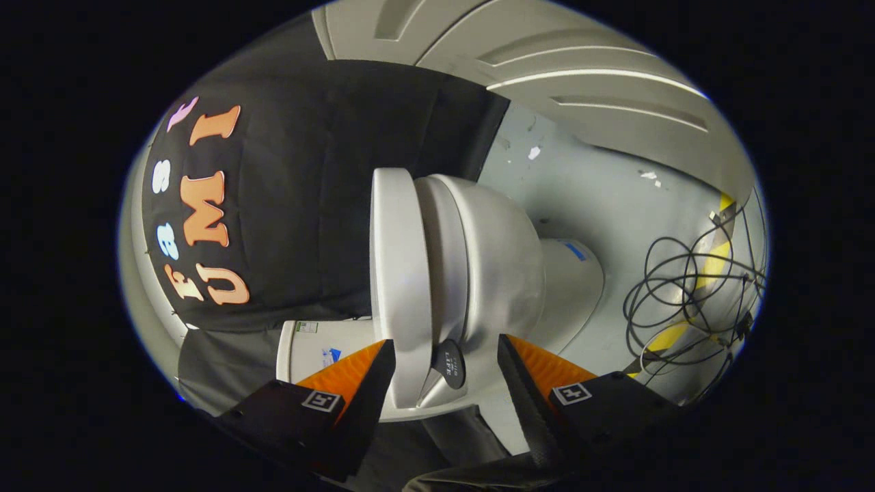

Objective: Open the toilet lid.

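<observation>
The gripper [446,355] sits at the bottom centre of the frame with its two fingers spread wide apart, pinching nothing. One finger [369,372] rises from the lower left and the other finger [519,372] from the lower right, and each carries a small square marker on its body.

The picture is rolled sideways, so the toilet [492,260] lies across the middle of the frame with its top toward the left and its base toward the right. The toilet lid [400,273] is a pale slab running from just above the centre down to the gap between the fingers. It lies flat against the seat [441,260], closed, with only a thin seam between them. Its lower rim reaches into the open gap between the two fingers; I cannot tell whether either finger touches it. A small dark round disc [451,365] sits at the rim of the toilet, also between the fingers.

The bowl swells to the right of the seat and narrows into a pedestal [574,280] standing on the grey floor [615,198]. A white tank [321,348] shows at lower left, just behind the left finger. A tangle of black cables [683,294] lies on the floor at the right, over a yellow stripe [714,260]. A pale panelled door [547,61] fills the top of the frame.
</observation>
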Demonstrator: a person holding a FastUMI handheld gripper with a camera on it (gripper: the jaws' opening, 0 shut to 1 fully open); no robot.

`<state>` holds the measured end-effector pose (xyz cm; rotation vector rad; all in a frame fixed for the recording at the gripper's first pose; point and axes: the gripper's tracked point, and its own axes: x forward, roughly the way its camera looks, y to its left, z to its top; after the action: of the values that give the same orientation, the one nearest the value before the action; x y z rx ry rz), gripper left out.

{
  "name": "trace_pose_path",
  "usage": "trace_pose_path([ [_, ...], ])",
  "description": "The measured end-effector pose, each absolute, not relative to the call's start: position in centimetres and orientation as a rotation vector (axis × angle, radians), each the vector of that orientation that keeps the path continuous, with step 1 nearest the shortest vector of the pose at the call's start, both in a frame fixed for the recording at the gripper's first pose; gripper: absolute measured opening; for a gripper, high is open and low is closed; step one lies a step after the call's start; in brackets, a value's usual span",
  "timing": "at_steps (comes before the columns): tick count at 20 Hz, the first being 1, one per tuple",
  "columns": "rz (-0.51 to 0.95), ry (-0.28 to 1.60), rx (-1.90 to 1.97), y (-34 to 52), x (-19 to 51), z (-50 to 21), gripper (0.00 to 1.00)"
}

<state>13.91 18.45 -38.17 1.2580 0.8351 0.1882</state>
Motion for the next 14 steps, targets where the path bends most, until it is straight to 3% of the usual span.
trace_pose_path([
  [3,0.168,0.849,1.247,18.7,14.5,-39.2,0.96],
  [9,0.162,0.867,1.212,19.1,14.6,-39.9,0.65],
  [14,0.167,0.871,1.182,19.2,14.4,-40.0,0.64],
])
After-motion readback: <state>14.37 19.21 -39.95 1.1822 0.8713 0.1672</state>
